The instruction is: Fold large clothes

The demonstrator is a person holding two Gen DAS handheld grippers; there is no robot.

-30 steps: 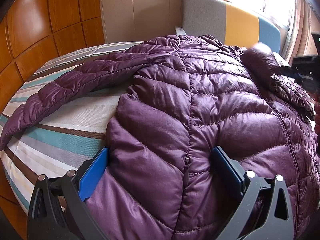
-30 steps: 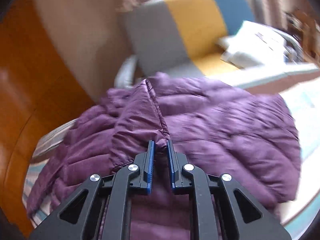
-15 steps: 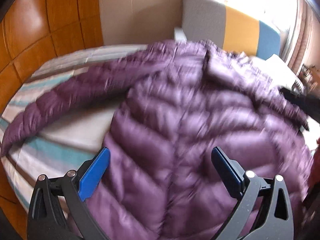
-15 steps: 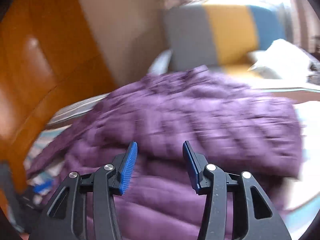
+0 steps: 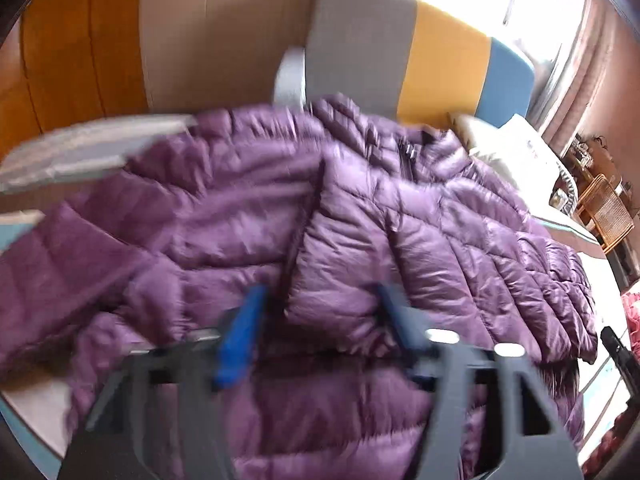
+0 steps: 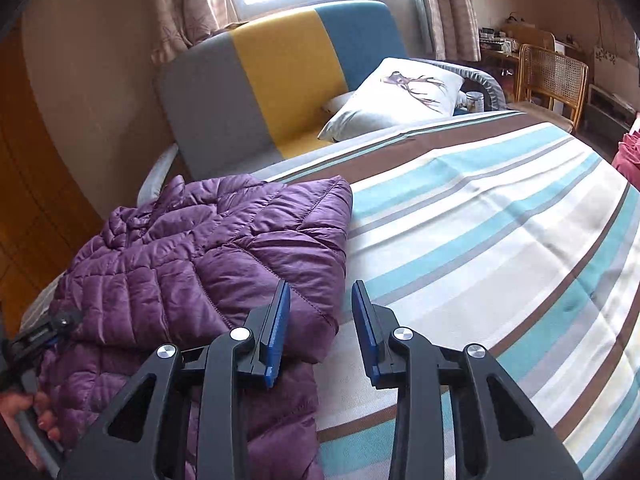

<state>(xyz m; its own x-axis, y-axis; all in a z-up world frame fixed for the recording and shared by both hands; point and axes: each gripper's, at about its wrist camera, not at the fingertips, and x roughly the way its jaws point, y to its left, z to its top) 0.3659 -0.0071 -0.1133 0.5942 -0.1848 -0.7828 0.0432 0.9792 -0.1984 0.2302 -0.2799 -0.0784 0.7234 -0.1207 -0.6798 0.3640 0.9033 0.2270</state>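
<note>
A purple puffer jacket (image 5: 440, 240) lies on the striped bed, one sleeve folded across its front. My left gripper (image 5: 320, 320) hovers low over it, blurred, its jaws closing. The sleeve's cuff end (image 5: 336, 292) sits between the blue pads, and a gap shows at the left pad. In the right wrist view the jacket (image 6: 192, 264) fills the left side. My right gripper (image 6: 320, 324) stands above its right edge, jaws closing with nothing pressed between them. The left gripper (image 6: 40, 332) and the hand (image 6: 24, 412) holding it show at the far left.
The striped sheet (image 6: 480, 240) spreads out to the right of the jacket. Behind the bed stands a grey, yellow and blue sofa (image 6: 280, 80) with a deer-print pillow (image 6: 400, 96). A rattan chair (image 6: 552, 76) is at the back right. Wooden panels (image 5: 60, 40) line the left wall.
My right gripper let go of the jacket fold and swung right, toward the bare sheet. My left gripper moved across the jacket and its jaws narrowed around the sleeve's cuff end.
</note>
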